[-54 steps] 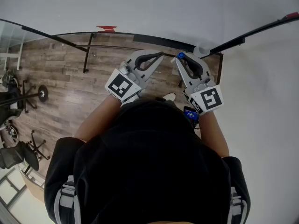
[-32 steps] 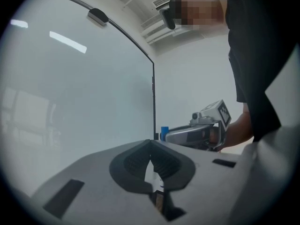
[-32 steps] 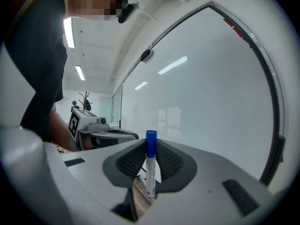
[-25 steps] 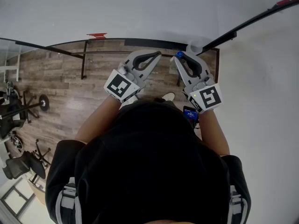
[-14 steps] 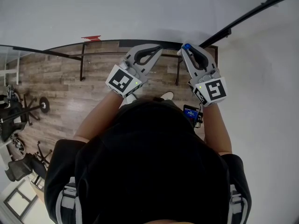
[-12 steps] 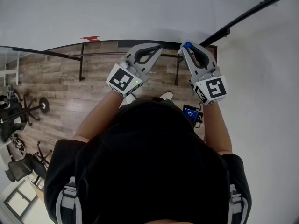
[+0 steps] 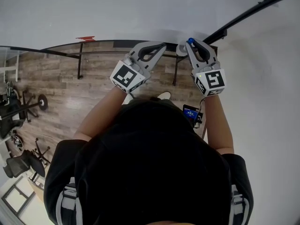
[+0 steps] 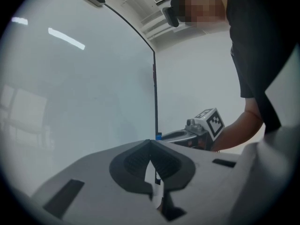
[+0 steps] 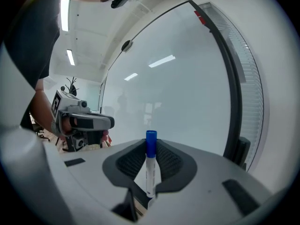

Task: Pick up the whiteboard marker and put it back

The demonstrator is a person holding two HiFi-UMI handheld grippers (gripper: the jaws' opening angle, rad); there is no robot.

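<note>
The whiteboard marker, white with a blue cap, stands upright between the pads of my right gripper, which is shut on it. In the head view that gripper is at the whiteboard's lower edge, near its black frame, and the blue cap shows at its tips. My left gripper is just left of it, with its jaws shut and nothing between them. From the left gripper view its tips meet, and the right gripper is beyond them.
The whiteboard fills the space ahead, with its dark frame on the right. Below is a wooden floor with black office chairs at the far left. A small blue-screened device hangs at the person's waist.
Both grippers have moved up the head view toward the whiteboard's lower edge. The right one still carries the marker and the left stays shut.
</note>
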